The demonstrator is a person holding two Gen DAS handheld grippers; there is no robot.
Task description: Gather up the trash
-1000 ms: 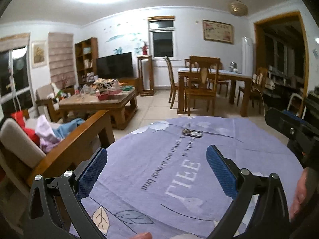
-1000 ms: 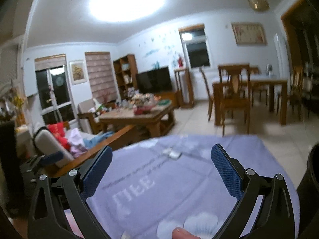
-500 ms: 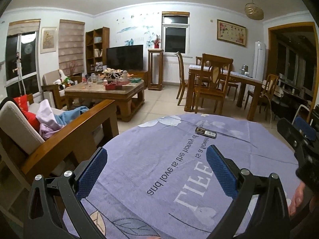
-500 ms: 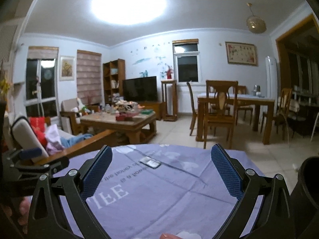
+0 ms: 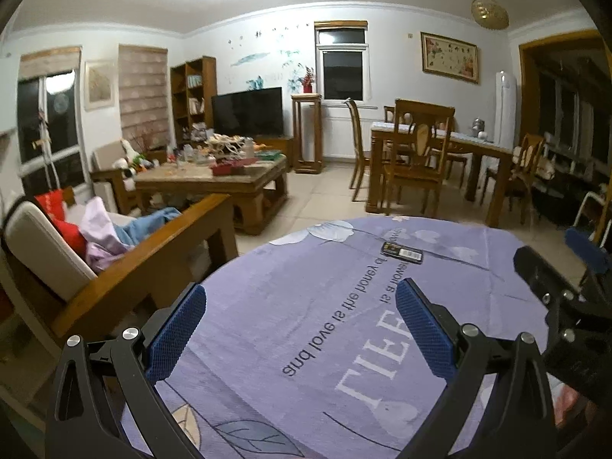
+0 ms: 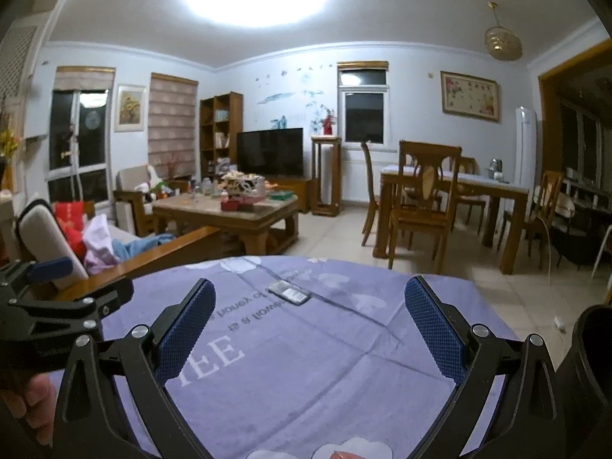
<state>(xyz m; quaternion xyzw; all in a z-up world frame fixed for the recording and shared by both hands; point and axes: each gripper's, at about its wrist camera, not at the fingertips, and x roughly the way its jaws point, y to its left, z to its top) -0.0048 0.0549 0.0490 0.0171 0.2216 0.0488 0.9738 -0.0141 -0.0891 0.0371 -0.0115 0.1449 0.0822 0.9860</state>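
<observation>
Cushions and clothes are piled on a wooden armchair at the left. Both grippers, left gripper and right gripper, are held wide apart and empty above a purple tablecloth. 1 flat dark wrapper lies on the cloth's far side, well beyond both grippers.

One small dark wrapper is seen on one purple tablecloth; two open grippers, left and right, are counted.
</observation>
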